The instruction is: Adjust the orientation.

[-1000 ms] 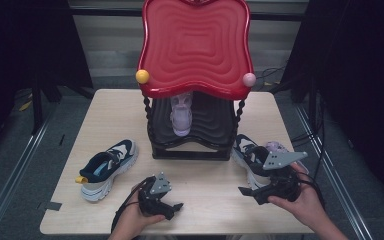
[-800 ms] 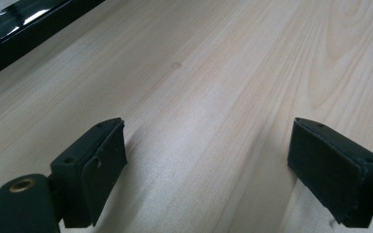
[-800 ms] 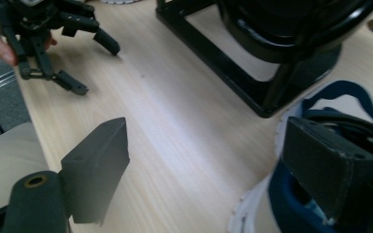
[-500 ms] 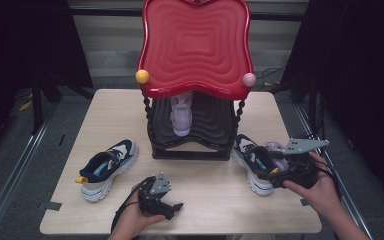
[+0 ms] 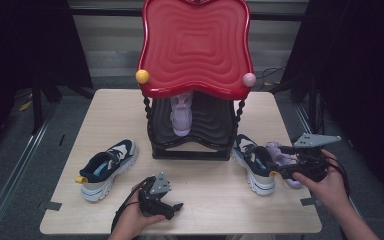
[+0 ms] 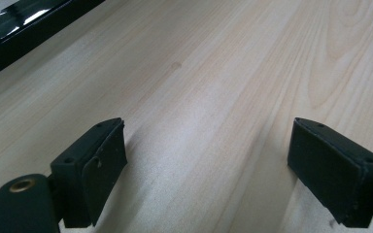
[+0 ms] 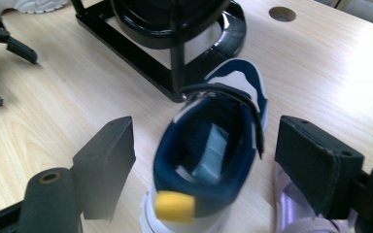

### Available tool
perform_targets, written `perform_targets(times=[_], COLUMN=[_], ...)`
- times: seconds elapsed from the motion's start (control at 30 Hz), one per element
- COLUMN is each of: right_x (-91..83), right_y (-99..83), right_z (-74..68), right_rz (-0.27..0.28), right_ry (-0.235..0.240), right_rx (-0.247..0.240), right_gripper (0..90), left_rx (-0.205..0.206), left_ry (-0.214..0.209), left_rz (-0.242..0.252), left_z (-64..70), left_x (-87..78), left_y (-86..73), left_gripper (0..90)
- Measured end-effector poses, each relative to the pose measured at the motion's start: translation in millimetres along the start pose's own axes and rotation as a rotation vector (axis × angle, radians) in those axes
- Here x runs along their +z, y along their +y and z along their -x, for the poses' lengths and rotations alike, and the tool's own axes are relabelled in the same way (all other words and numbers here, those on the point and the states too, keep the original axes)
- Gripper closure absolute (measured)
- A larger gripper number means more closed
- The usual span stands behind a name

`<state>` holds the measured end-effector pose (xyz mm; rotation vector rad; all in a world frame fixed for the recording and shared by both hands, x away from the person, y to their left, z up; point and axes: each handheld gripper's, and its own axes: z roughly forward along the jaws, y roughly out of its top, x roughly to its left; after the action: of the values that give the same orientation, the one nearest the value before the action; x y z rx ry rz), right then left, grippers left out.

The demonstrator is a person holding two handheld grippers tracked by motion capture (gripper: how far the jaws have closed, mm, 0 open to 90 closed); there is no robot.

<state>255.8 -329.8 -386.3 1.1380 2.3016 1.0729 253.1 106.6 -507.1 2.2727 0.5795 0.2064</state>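
Note:
A navy and white sneaker (image 5: pixel 251 166) lies right of the red-topped black shoe rack (image 5: pixel 195 45), and a lilac shoe (image 5: pixel 276 151) lies just beyond it. My right gripper (image 5: pixel 278 169) is open at the sneaker's heel. In the right gripper view its jaws stand on either side of the sneaker's (image 7: pixel 209 160) yellow-tabbed heel, apart from it, with the lilac shoe (image 7: pixel 291 216) under the right jaw. The matching sneaker (image 5: pixel 105 167) lies at the left. Another lilac shoe (image 5: pixel 181 115) sits inside the rack. My left gripper (image 5: pixel 169 206) rests open on the table (image 6: pixel 209 73) near the front edge.
The rack's black base (image 7: pixel 141 48) stands close ahead of the right gripper. A round hole (image 7: pixel 281 13) is in the tabletop behind it. A glossy black edge (image 6: pixel 24 29) crosses the top left of the left gripper view. Bare wood lies between the two hands.
My right gripper has moved away from the person and slightly right, up to the heel of the right sneaker. The left gripper has stayed in place.

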Motion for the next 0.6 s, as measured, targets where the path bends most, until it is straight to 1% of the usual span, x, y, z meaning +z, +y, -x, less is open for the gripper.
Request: perform_targets(times=[0.1,0.17,0.23,0.3,0.6], right_x=[-1.4,-2.3,-3.7,-3.6,2.6], right_y=[-1.7,-3.0,-4.2,-5.9,-19.4], right_z=[6.7,11.7,16.3,20.3,31.4], right_rz=[0.000,0.005,0.000,0.000,-0.031], right_ry=[-0.015,-0.023,-0.045,-0.057,-0.091], right_rx=[0.013,0.030,0.037,0.037,0.060], right_gripper=[22.0,22.2,22.5,23.0,24.9], left_rx=[0.000,0.000,0.000,0.000,0.000], left_ry=[0.000,0.000,0.000,0.000,0.000], left_rz=[0.000,0.000,0.000,0.000,0.000], left_z=[0.0,0.0,0.0,0.0,0.0], left_x=[0.0,0.0,0.0,0.0,0.0], left_y=[0.0,0.0,0.0,0.0,0.0], left_gripper=[13.4,13.4,13.4,13.4,13.4])
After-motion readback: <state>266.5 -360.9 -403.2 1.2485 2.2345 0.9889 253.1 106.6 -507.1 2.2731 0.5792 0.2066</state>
